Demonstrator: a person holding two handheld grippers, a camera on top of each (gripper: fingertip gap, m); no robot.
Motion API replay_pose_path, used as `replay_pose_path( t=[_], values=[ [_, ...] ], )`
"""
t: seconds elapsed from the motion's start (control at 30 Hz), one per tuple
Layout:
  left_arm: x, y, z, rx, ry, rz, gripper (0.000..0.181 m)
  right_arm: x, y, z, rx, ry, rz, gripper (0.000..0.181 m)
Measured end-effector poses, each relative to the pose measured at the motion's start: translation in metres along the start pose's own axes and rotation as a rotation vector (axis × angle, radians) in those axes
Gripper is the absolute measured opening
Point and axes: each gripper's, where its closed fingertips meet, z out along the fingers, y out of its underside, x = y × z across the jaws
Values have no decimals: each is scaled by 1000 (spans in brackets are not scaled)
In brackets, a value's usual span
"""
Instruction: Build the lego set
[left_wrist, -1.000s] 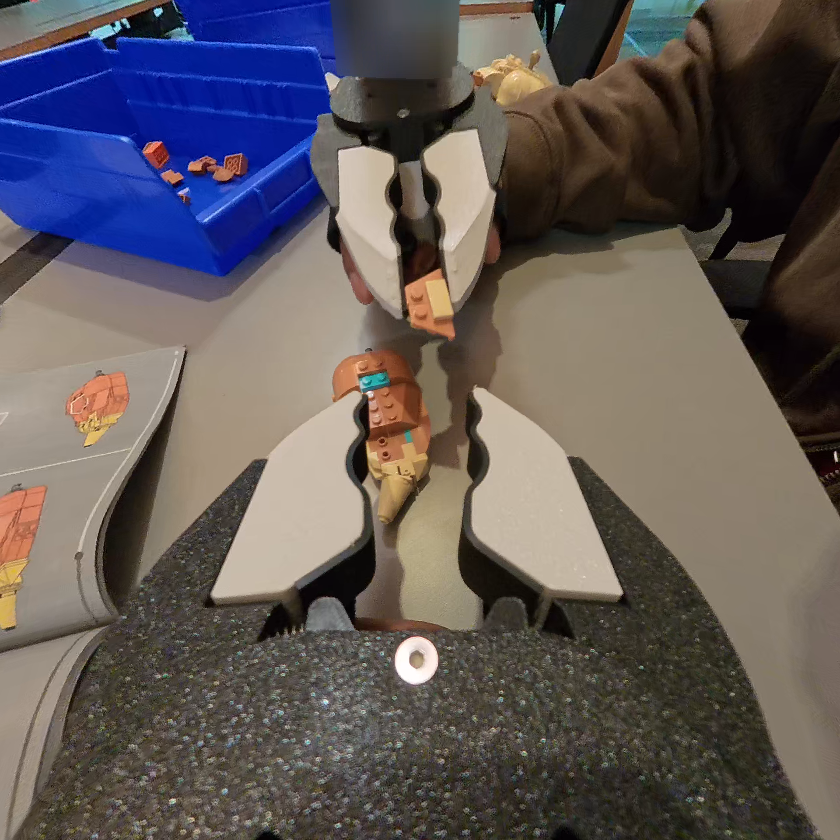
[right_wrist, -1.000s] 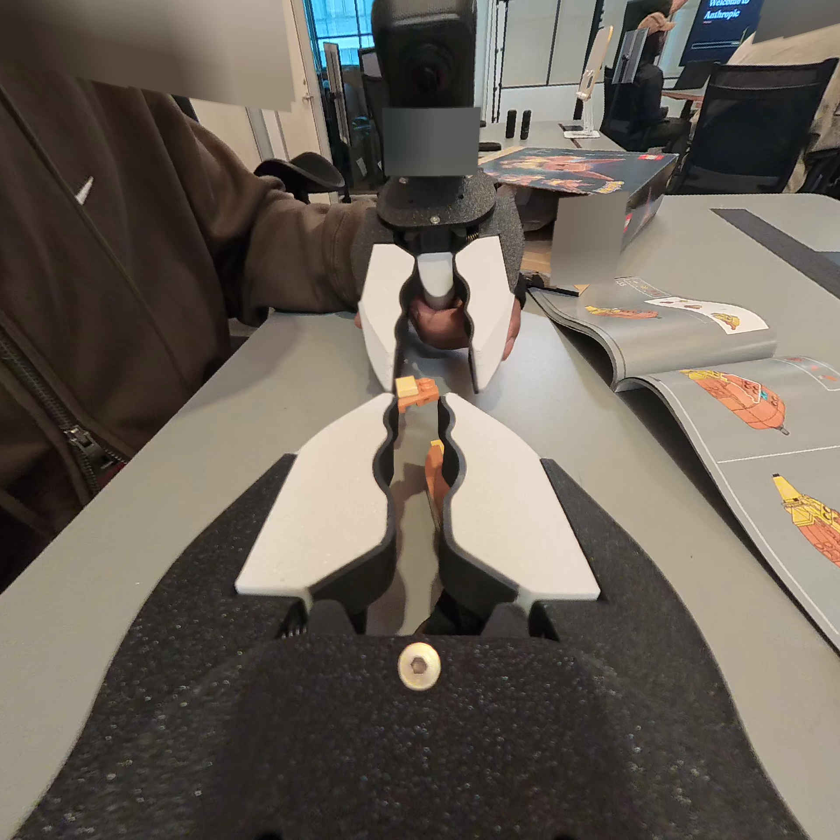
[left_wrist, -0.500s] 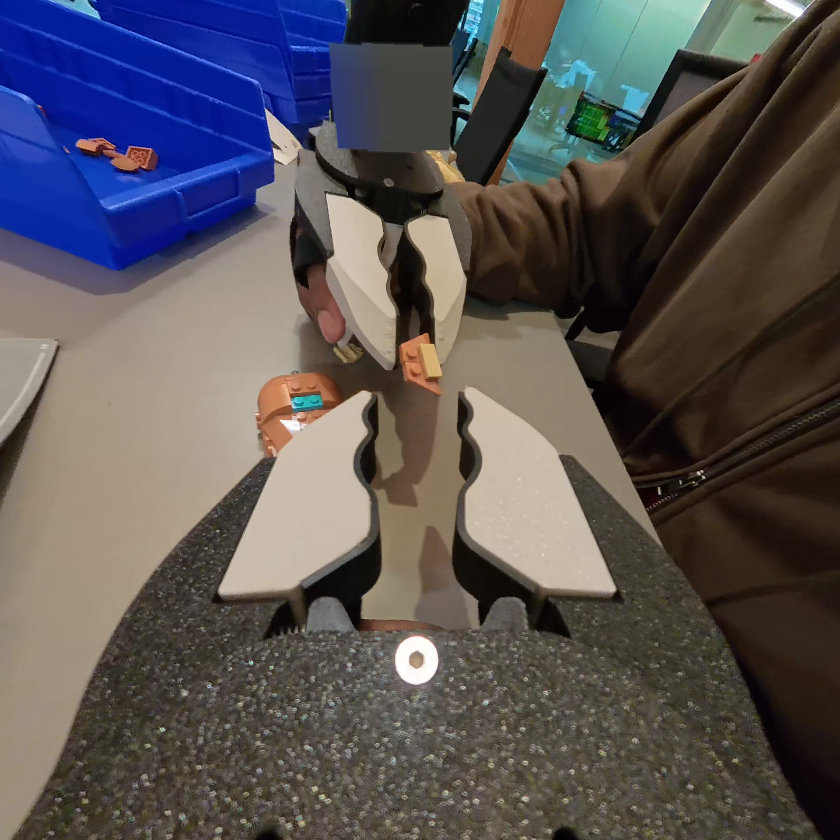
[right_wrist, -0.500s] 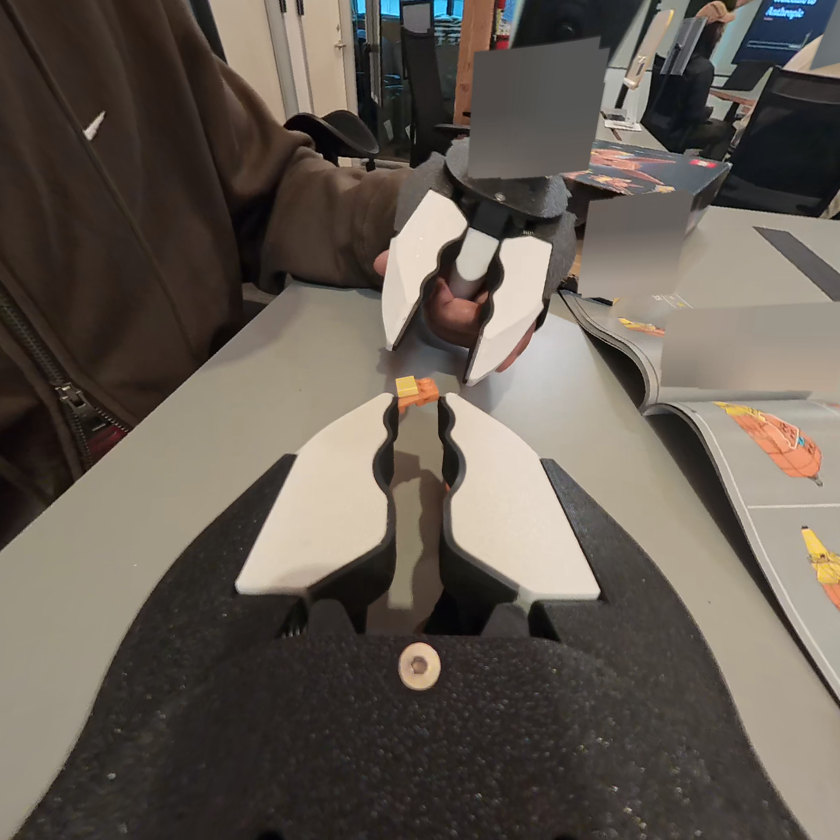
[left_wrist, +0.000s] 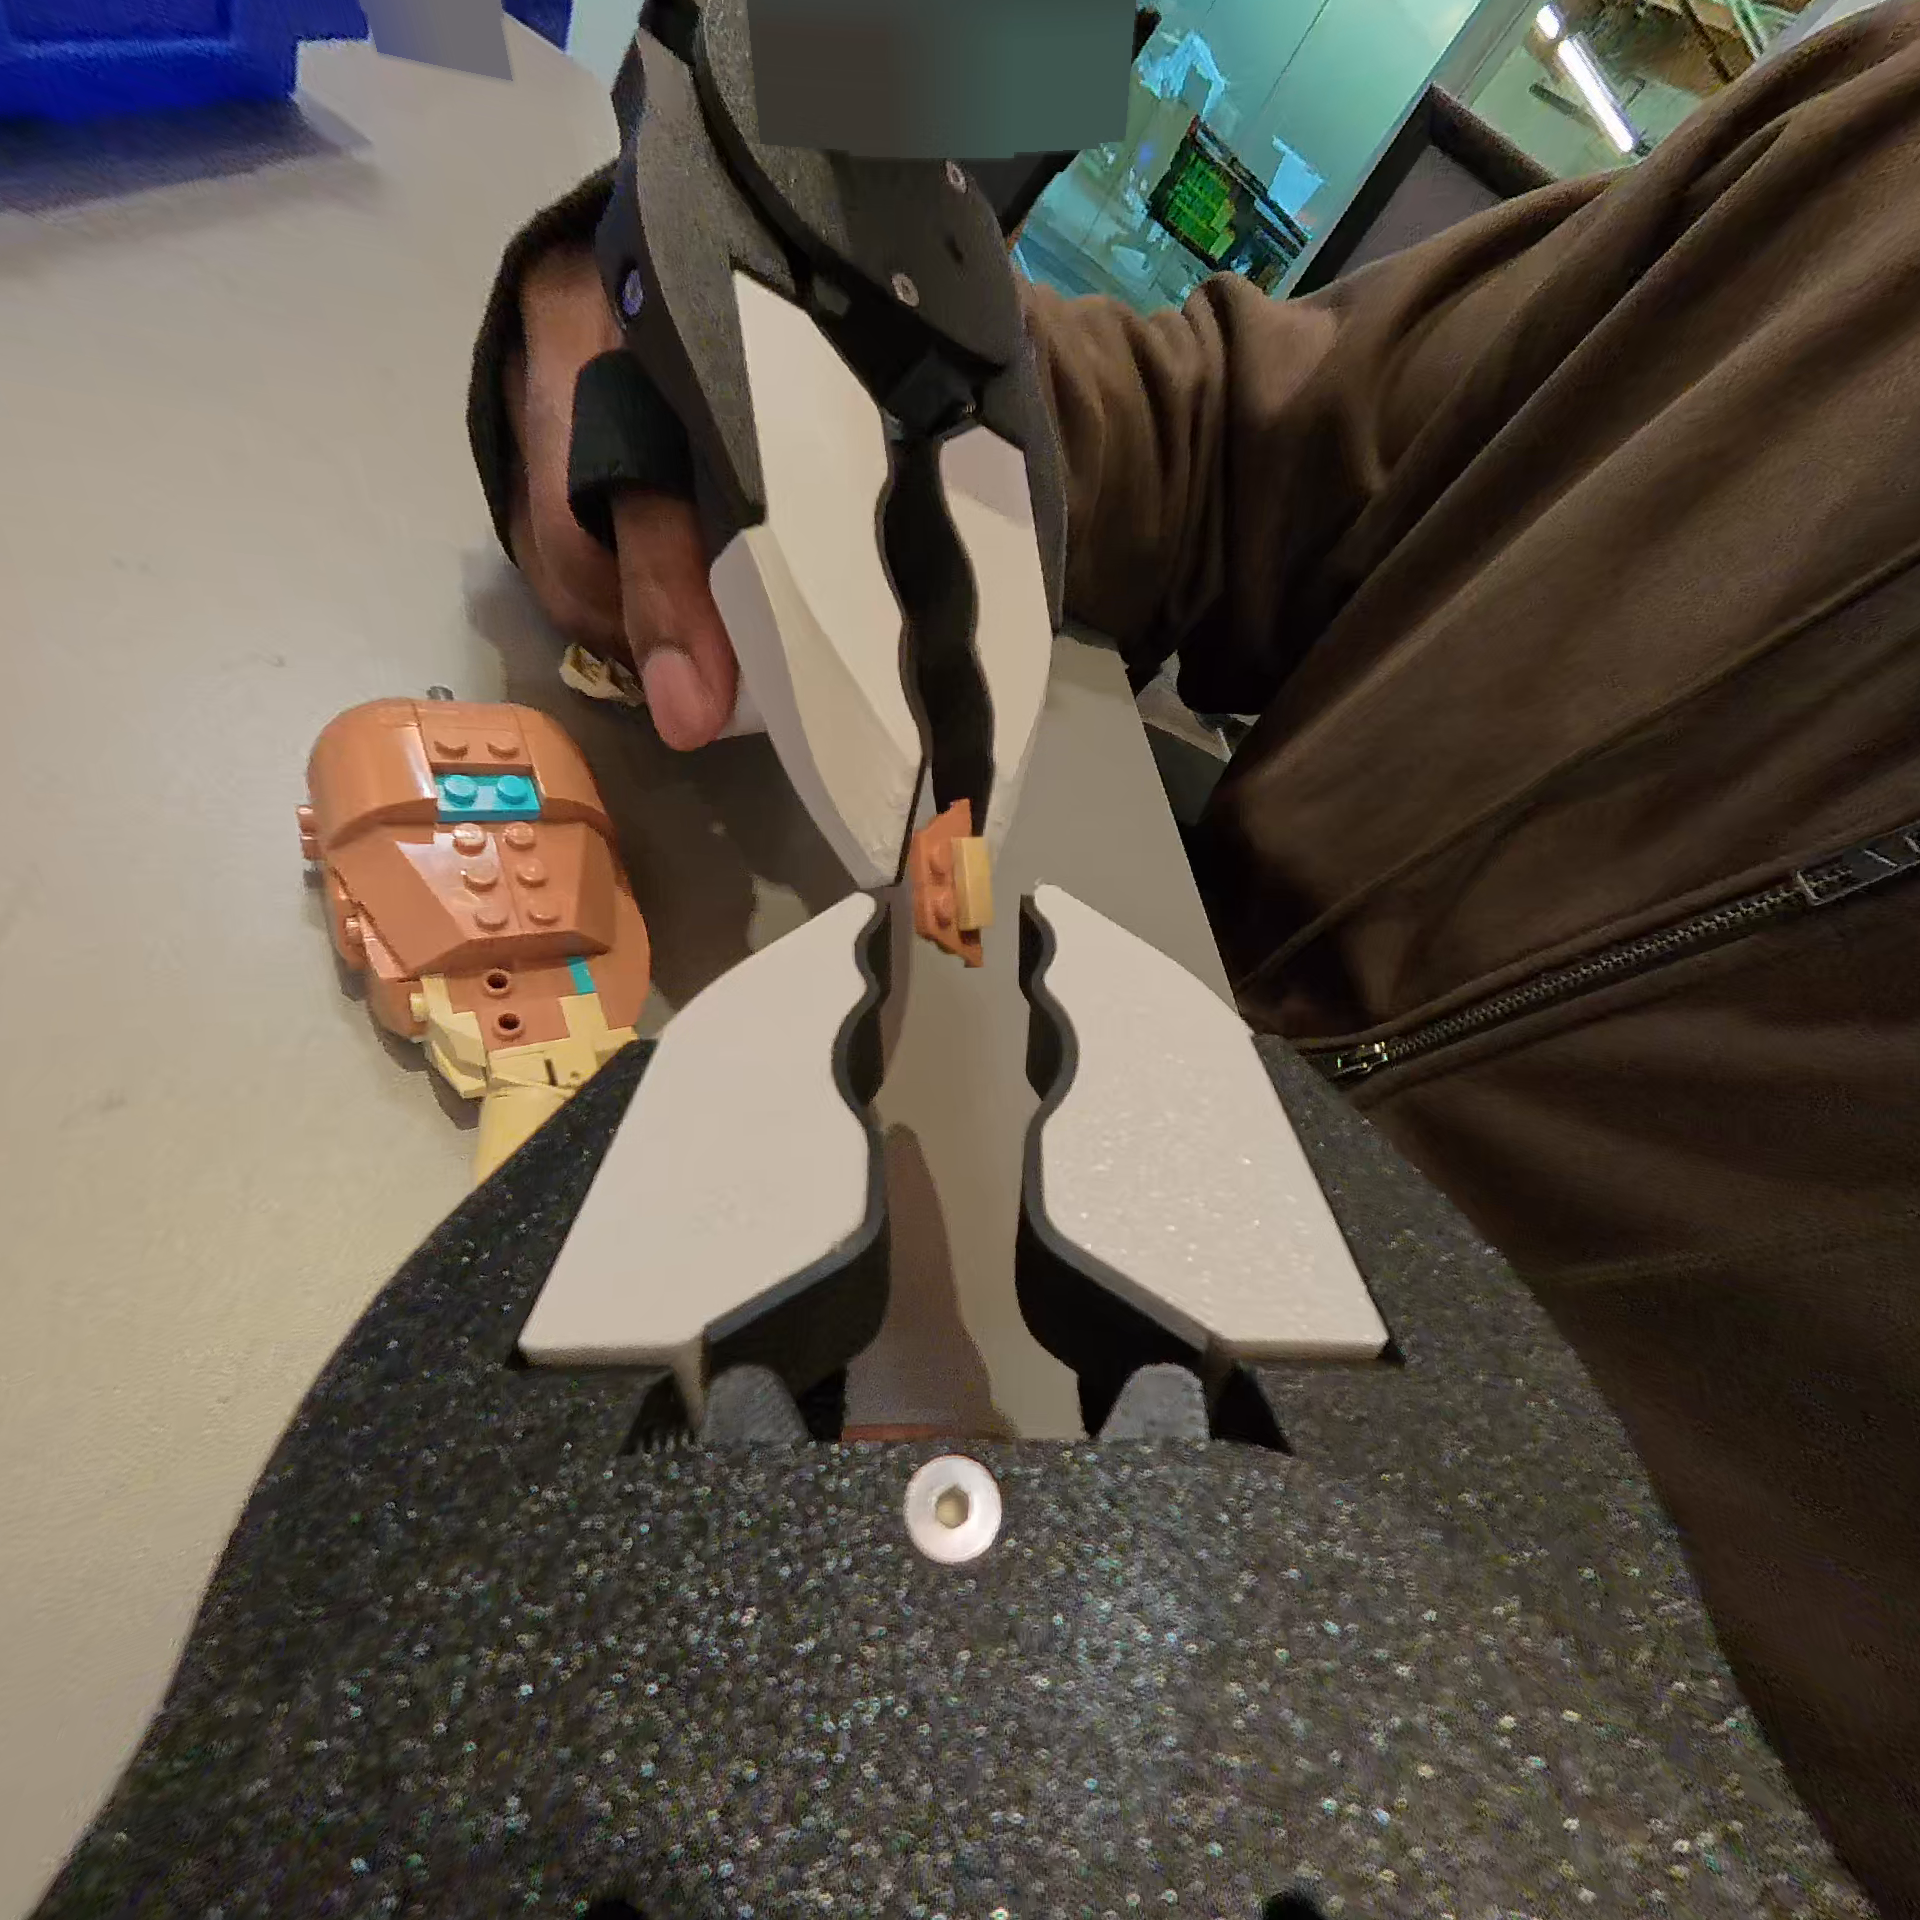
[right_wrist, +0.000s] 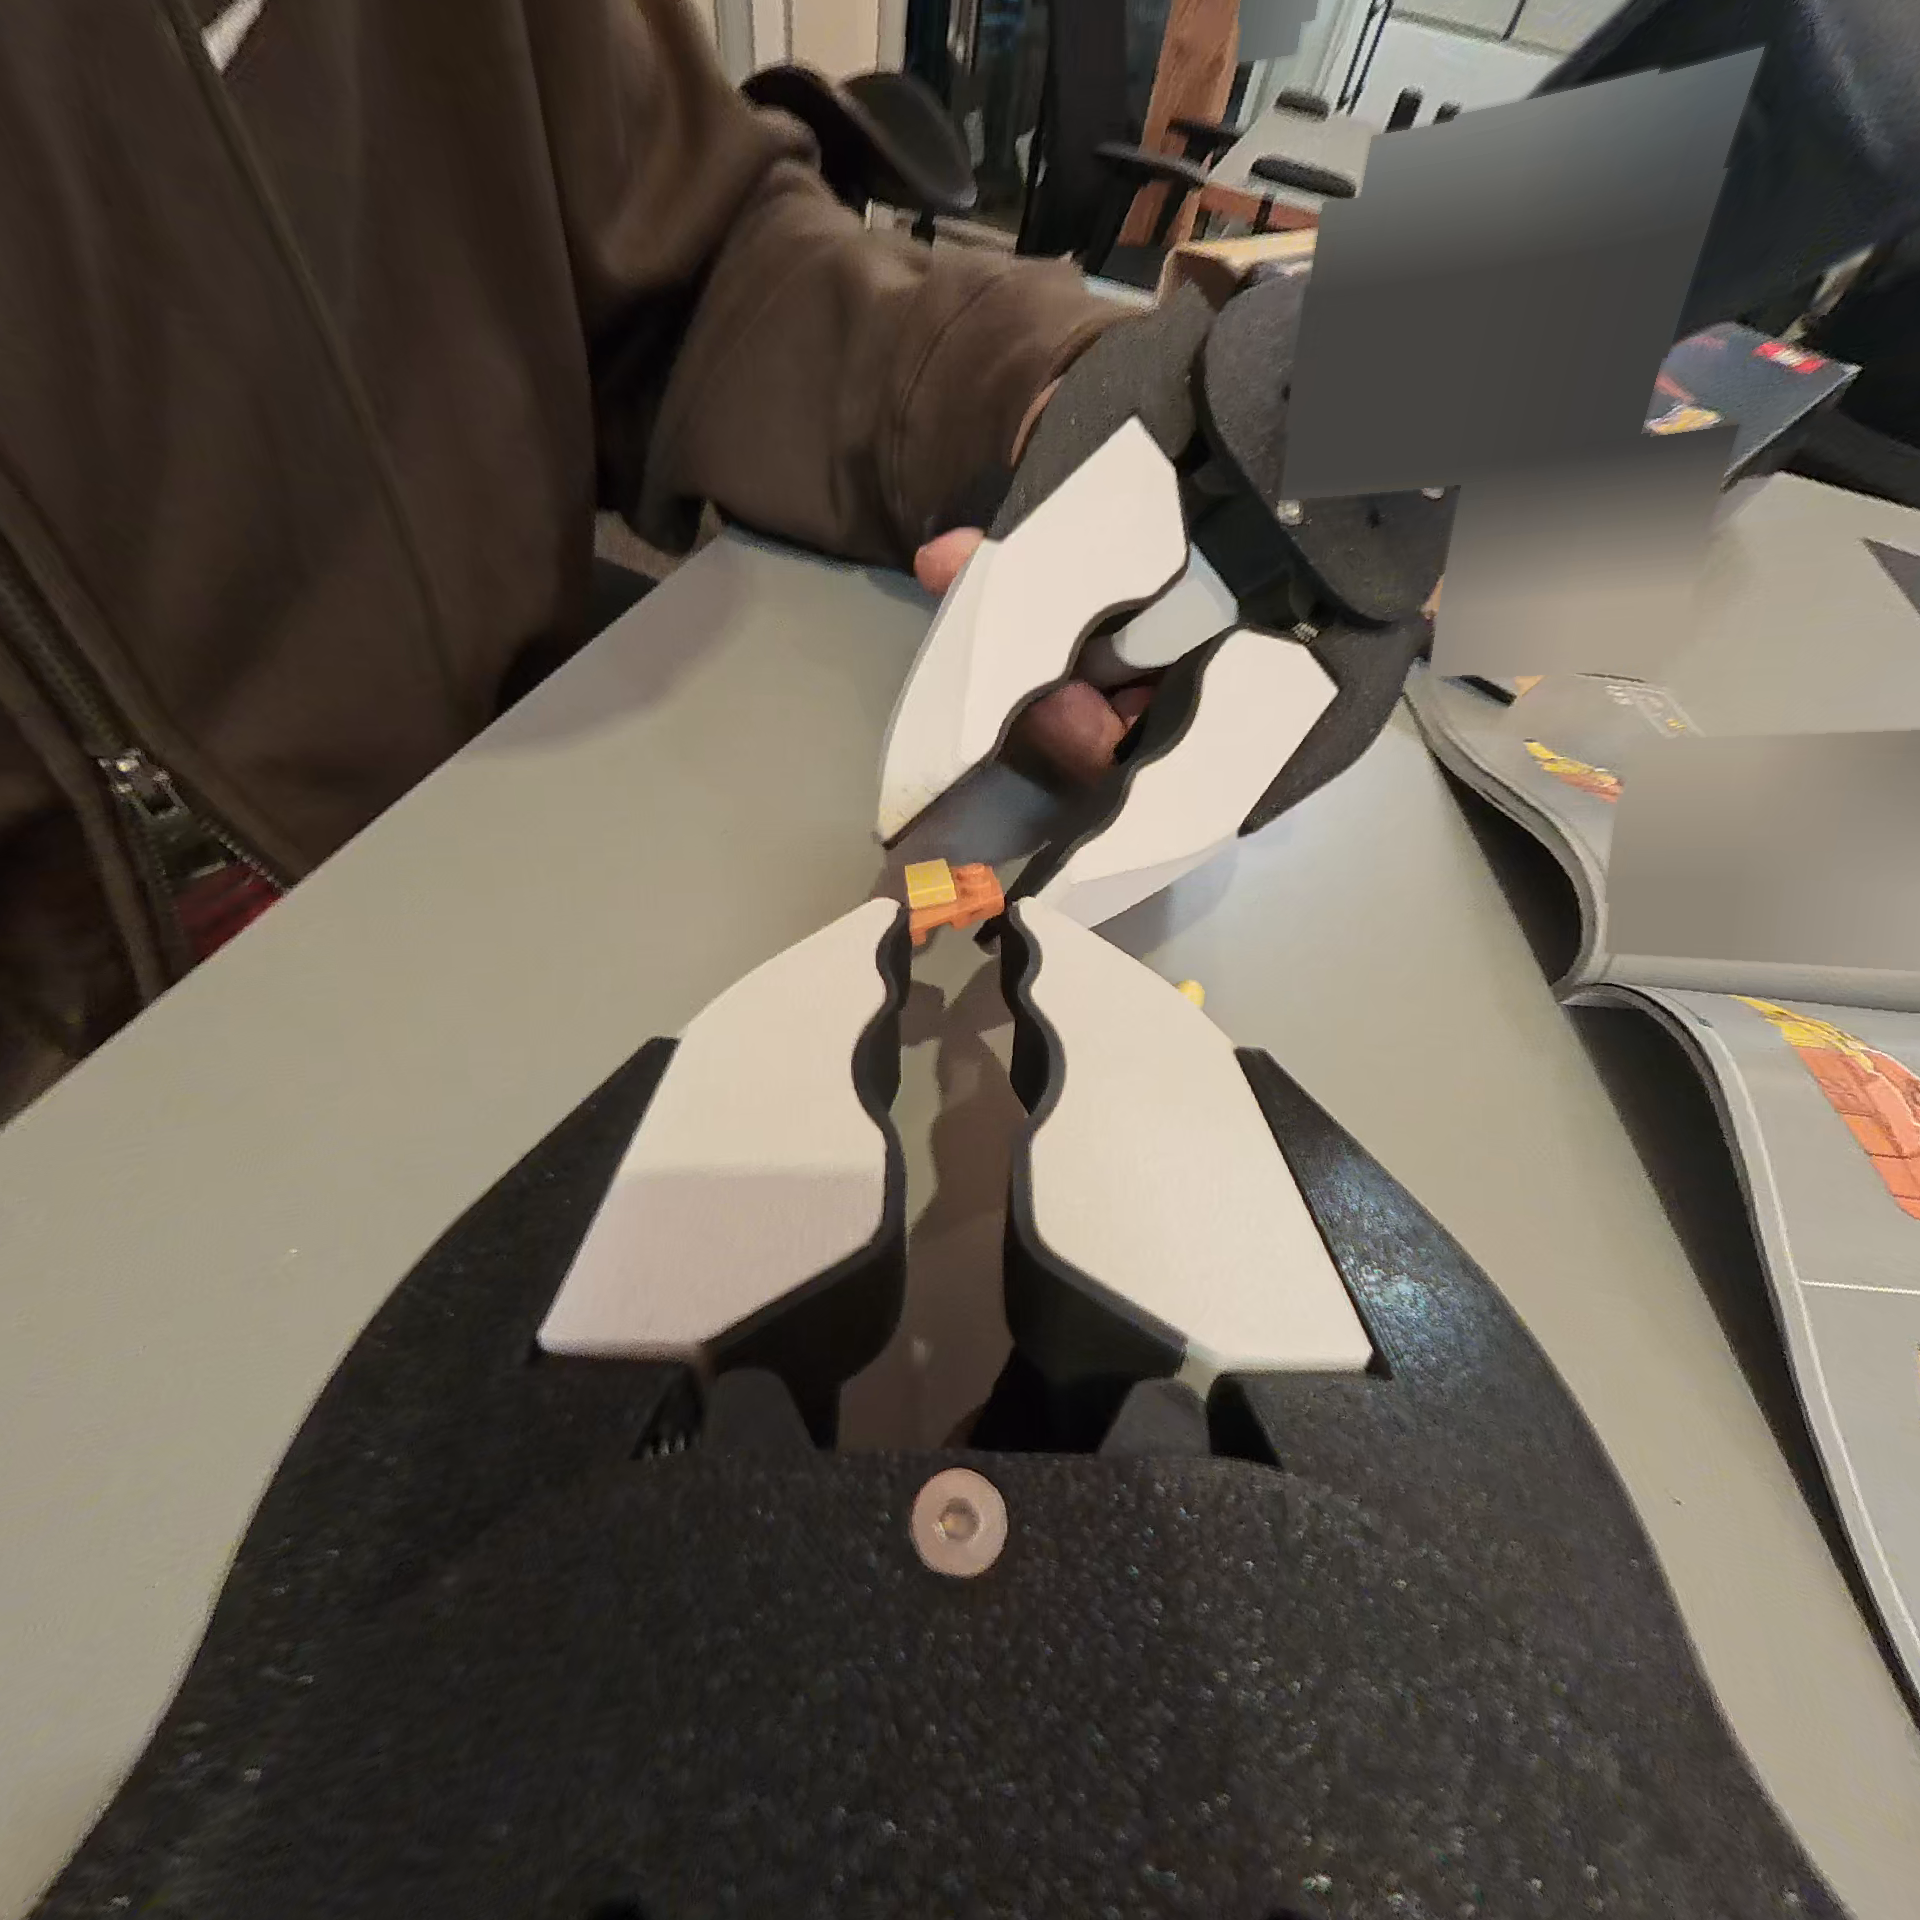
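Lego piece (right_wrist: 951, 900), orange with a tan tile, sits pinched in the right gripper (right_wrist: 954, 914) jaws; left gripper (left_wrist: 956, 909) jaws gape empty, model (left_wrist: 462, 894) at nine o'clock on tabletop (left_wrist: 187, 520). Next: hand-off or seating, carefully aligned.

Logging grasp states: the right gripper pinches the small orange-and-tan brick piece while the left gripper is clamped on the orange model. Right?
Not quite. In the left wrist view the left gripper is open and empty; the orange model lies on the table beside it. The right gripper does pinch the orange-and-tan brick piece.
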Motion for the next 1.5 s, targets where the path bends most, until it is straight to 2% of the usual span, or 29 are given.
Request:
replay_pose_path(
  t=[0.27,0.47,0.67,0.73,0.83,1.0,1.13,1.33,1.5],
  values=[
    [1,2,2,-3,41,-79,13,-1,1,3,-7,-2,-14,16],
    [1,-3,-1,45,81,-140,7,3,1,1,-2,32,-14,17],
    [-19,-10,-12,117,0,-227,7,16,6,-4,-32,124,-6,21],
    [-30,-12,-18,169,-57,-306,7,24,11,-7,-65,187,-1,29],
    [-43,-17,-25,292,-143,-414,7,35,11,-12,-68,283,-15,30],
    [-47,-28,-35,517,-212,-523,7,51,10,-16,-92,437,-39,44],
    [-47,-33,-38,690,-227,-619,6,54,11,-10,-138,499,-71,56],
    [-38,-31,-27,748,-232,-665,6,50,8,0,-160,512,-100,54],
    [-36,-27,-23,747,-262,-670,6,51,2,0,-139,523,-104,41]
  ],
)
